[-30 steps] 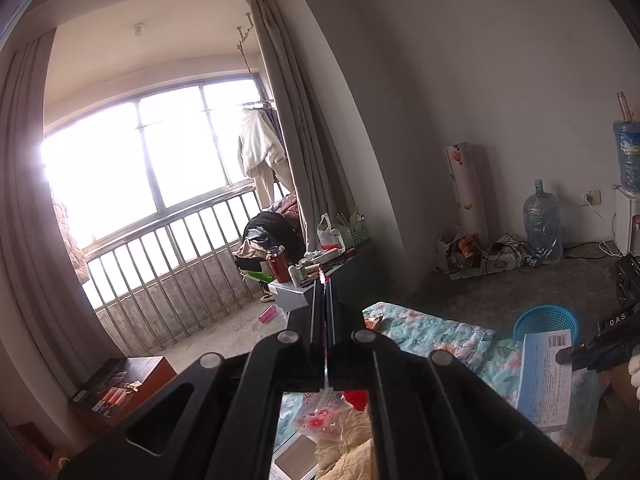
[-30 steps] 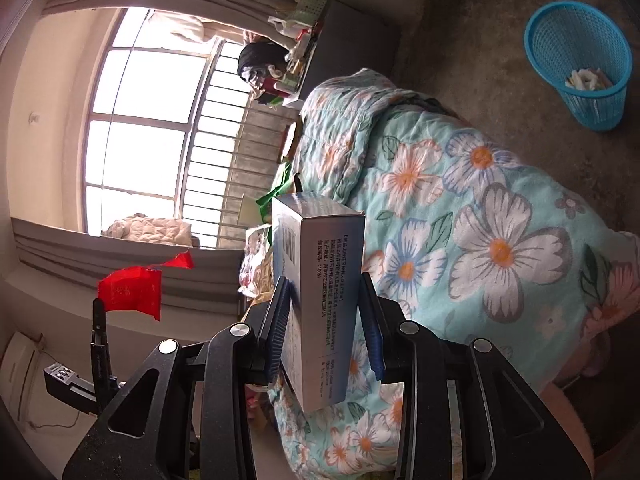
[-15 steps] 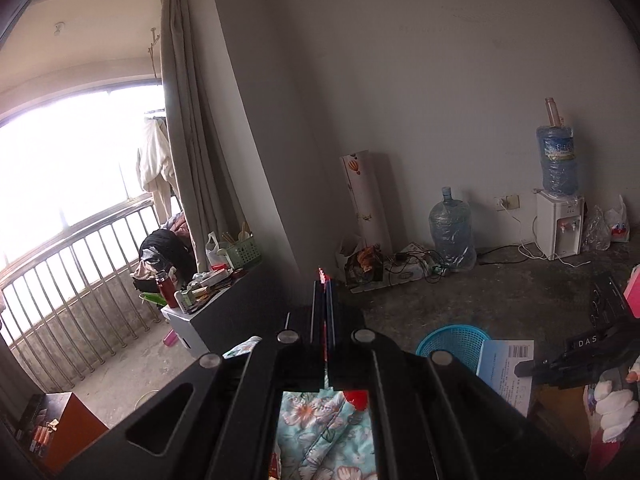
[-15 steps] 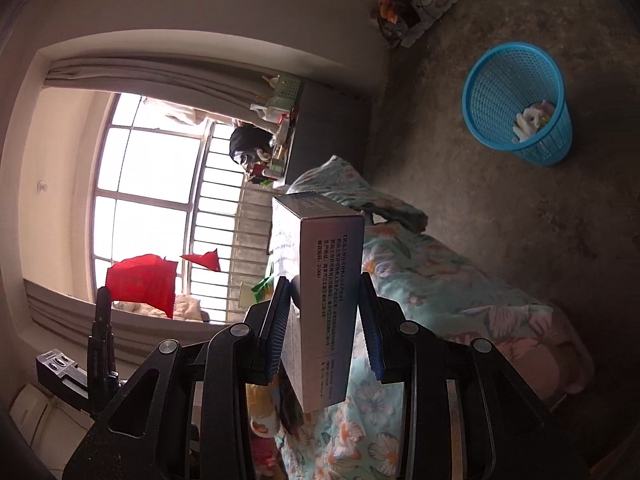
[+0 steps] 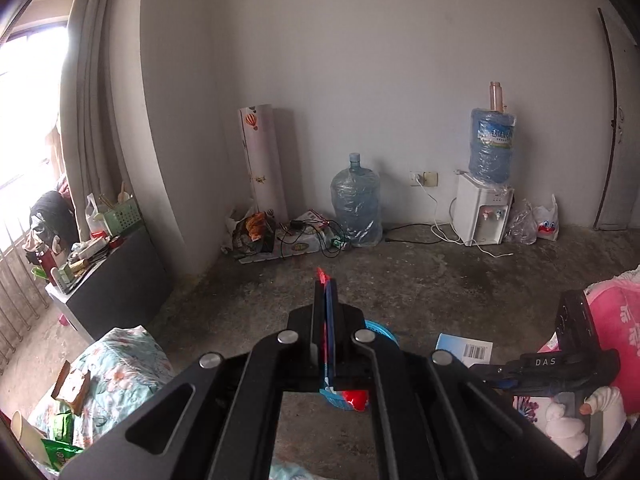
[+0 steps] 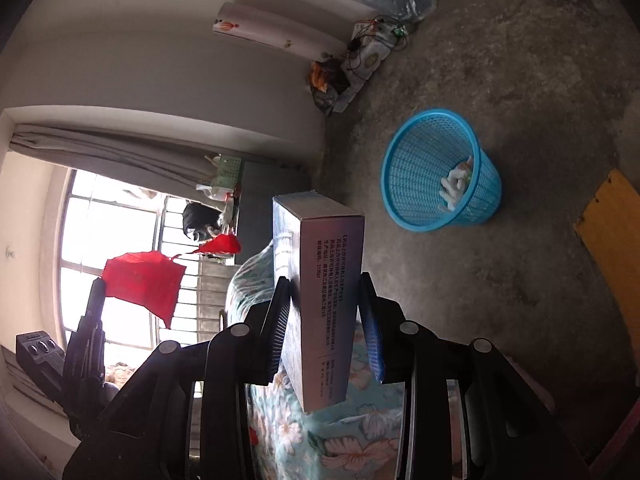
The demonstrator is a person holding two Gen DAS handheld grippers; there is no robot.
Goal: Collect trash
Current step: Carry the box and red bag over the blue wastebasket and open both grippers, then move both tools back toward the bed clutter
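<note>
My left gripper [image 5: 325, 284] is shut on a thin red wrapper [image 5: 320, 275], which sticks out past the fingertips and hangs below them. The right wrist view shows that wrapper [image 6: 140, 280] held up in front of the window. My right gripper [image 6: 323, 280] is shut on a tall white and blue carton [image 6: 328, 312], whose barcoded end [image 5: 466, 350] shows in the left wrist view. A blue plastic basket [image 6: 440, 172] stands on the concrete floor beyond the carton, with white scraps inside. In the left wrist view the basket [image 5: 380, 330] is mostly hidden behind my fingers.
A bed with a floral quilt [image 5: 120, 364] lies at the lower left, with snack packs on it. A dark cabinet [image 5: 116, 280], a water jug [image 5: 356, 208], a white dispenser [image 5: 482, 214] and bags line the wall. An orange board [image 6: 612, 248] lies at the right.
Both views have swung from the window and bed toward the wall and floor. The blue basket now sits closer ahead. The grips on the wrapper and the carton are unchanged.
</note>
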